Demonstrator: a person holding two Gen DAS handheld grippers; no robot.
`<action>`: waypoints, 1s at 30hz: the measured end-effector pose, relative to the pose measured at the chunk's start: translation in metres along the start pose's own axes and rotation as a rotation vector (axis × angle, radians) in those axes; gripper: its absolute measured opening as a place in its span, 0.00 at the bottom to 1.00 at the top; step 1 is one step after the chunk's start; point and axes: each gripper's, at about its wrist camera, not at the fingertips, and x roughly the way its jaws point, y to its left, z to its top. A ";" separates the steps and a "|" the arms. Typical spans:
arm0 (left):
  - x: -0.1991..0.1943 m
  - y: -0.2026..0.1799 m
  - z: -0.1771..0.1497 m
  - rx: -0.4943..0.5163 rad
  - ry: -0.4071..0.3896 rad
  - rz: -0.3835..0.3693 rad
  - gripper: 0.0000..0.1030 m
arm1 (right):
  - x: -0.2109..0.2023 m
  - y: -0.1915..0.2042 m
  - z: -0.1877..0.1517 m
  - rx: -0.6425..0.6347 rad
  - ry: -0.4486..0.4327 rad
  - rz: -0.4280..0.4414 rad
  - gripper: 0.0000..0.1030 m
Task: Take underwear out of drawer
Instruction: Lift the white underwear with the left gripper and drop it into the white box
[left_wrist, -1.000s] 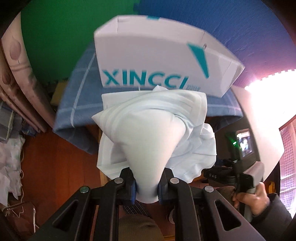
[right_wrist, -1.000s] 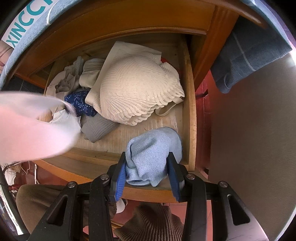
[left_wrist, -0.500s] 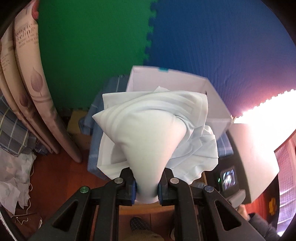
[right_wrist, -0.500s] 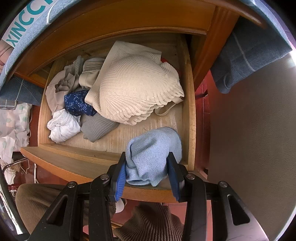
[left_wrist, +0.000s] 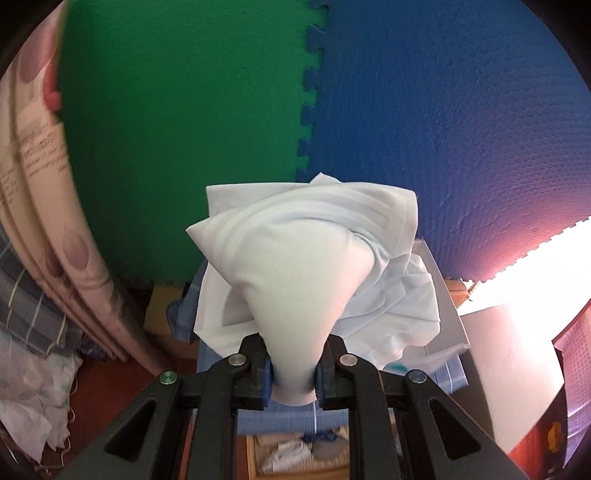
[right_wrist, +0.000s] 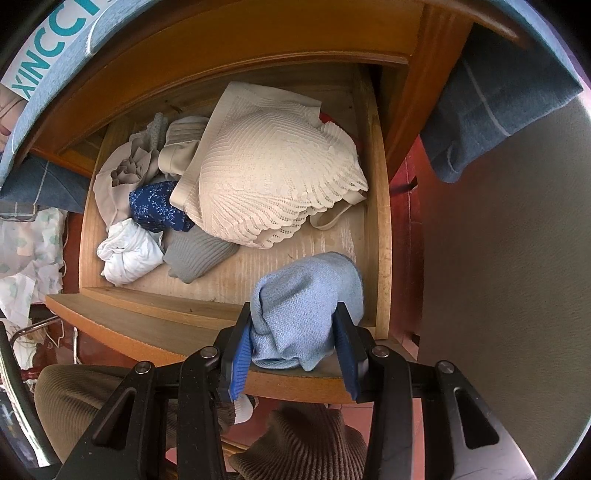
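Observation:
My left gripper (left_wrist: 293, 373) is shut on a pale blue-white underwear (left_wrist: 306, 266), which bunches up in front of the camera, high above the cabinet top. My right gripper (right_wrist: 291, 350) points down over the front right corner of the open wooden drawer (right_wrist: 380, 236) and is shut on a light blue knitted garment (right_wrist: 306, 299). Inside the drawer lie a cream knitted piece (right_wrist: 273, 177), a dark blue patterned garment (right_wrist: 155, 206), a white bundle (right_wrist: 129, 254), a grey ribbed piece (right_wrist: 199, 254) and beige clothes (right_wrist: 122, 177).
A white box (left_wrist: 439, 306) rests on a blue checked cloth (left_wrist: 291, 421) on the cabinet top. Green (left_wrist: 177, 110) and blue (left_wrist: 443, 129) foam mats cover the wall. Rolled mats (left_wrist: 44, 206) lean at the left. A person's corduroy-clad knees (right_wrist: 303, 443) sit below the drawer.
My left gripper has risen and tilted up with the underwear; the white box has dropped from the top of its view to behind the cloth. The right gripper stayed still; a blurred cloth left its view.

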 end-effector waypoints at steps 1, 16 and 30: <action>0.010 -0.004 0.005 0.007 -0.001 0.001 0.16 | 0.000 0.000 0.000 0.000 0.000 0.001 0.36; 0.140 -0.024 -0.027 0.043 0.216 0.071 0.16 | 0.001 -0.002 0.001 0.004 0.006 0.031 0.37; 0.140 -0.035 -0.052 -0.015 0.321 0.132 0.16 | 0.002 -0.001 0.000 0.006 0.006 0.039 0.37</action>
